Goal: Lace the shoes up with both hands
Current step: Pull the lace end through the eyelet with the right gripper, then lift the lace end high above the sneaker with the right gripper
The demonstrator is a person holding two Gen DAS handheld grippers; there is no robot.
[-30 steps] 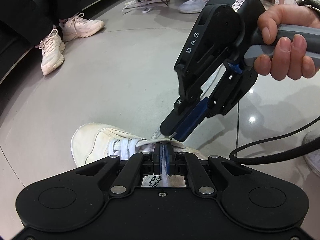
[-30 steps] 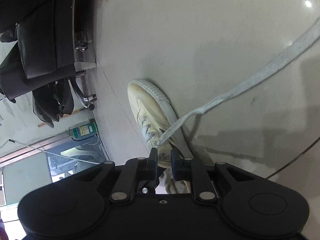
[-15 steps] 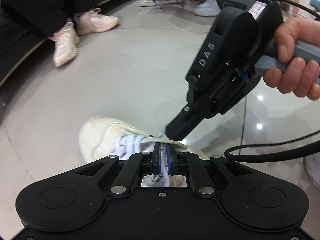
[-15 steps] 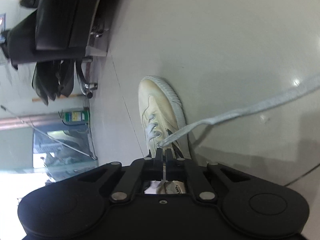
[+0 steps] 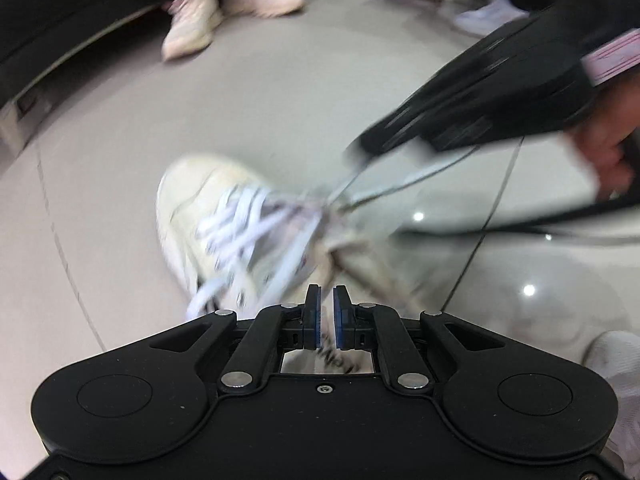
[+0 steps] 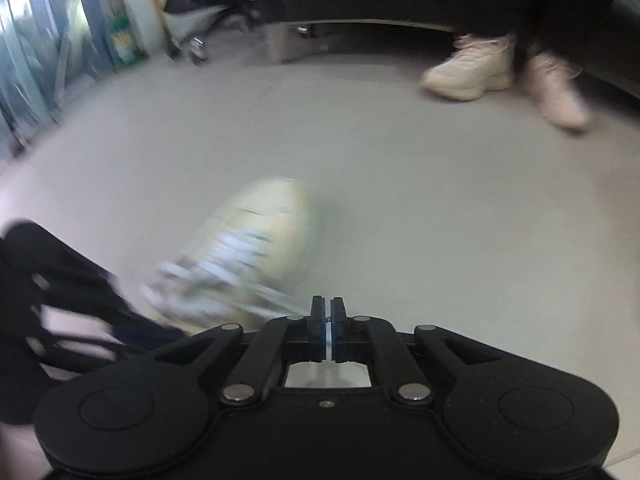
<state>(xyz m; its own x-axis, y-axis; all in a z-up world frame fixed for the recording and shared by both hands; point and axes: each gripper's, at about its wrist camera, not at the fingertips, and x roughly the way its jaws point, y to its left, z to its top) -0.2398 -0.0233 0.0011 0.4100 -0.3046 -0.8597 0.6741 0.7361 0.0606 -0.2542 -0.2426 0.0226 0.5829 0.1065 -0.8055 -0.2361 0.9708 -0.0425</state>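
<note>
L wrist view: my left gripper (image 5: 327,314) has its fingers nearly together, nothing clearly pinched. The cream low-top sneaker (image 5: 208,216) w/ white flat laces lies just ahead, toe pointing away. My right gripper (image 5: 360,148) is up-right, pulling a grey-white lace end (image 5: 340,192) taut from the eyelets, so R is nearer the lace.

R wrist view: fingers together, clamped on the thin lace (image 6: 276,298), which runs back left to the sneaker. Only this view shows that pinch.

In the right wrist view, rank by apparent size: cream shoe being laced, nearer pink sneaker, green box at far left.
1. Cream shoe, though nearest the camera.
2. Pink sneaker.
3. Green box.
</note>
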